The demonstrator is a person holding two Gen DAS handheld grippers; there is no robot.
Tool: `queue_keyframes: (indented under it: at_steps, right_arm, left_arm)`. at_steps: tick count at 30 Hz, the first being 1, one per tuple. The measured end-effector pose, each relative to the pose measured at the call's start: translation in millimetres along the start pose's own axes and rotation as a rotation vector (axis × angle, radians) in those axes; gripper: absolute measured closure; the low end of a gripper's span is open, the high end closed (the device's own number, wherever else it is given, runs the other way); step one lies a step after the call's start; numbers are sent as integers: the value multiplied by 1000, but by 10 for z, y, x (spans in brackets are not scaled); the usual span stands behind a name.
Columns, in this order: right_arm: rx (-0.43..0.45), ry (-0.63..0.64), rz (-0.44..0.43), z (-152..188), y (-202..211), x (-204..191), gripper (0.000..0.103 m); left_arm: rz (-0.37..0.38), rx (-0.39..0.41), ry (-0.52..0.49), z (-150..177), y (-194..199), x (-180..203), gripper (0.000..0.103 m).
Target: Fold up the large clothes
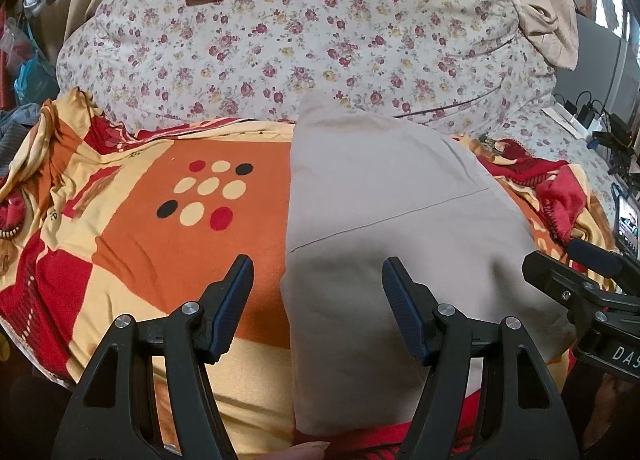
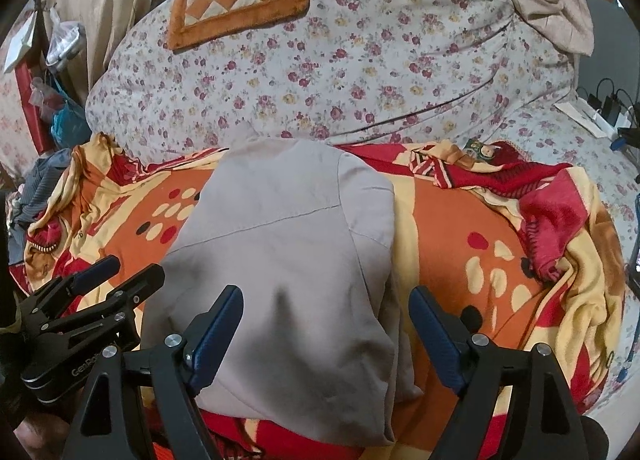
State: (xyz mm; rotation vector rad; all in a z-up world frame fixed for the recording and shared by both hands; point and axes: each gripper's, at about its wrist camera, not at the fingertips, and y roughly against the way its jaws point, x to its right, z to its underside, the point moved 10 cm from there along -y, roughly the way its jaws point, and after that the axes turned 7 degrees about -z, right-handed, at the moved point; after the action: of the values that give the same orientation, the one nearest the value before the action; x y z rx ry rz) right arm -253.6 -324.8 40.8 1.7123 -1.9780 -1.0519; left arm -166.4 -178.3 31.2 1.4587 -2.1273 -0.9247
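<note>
Two views, taken in turn.

Left wrist view: my left gripper hovers with its jaws spread and nothing between the pads, straddling the left edge of the beige garment. The garment lies folded into a long strip on the patterned blanket that covers the bed. My right gripper enters at the right margin, beside the garment's right edge; its fingers look parted. A fingertip shows at the bottom rim. I judge the step in hand to be the next fold of the strip. To do it well, I should pinch the near hem at both corners, lift evenly, and lay it square onto the far end.

Right wrist view: my right gripper is likewise spread and empty, straddling the garment's right edge. This view alone shows that edge, where a lower layer sticks out unevenly beneath the top one; I would align it first. It also shows the left gripper's parted fingers from the side. Only the left view shows the garment's straight left edge clearly.
</note>
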Motion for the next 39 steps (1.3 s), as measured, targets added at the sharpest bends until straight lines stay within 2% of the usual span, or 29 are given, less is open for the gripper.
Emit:
queue_keyframes:
  at_steps: [39]
  right_arm:
    - [-61,-14,-21,29,-317,22,20]
  left_arm:
    - [-12,-61,-13,78,-277,46,36]
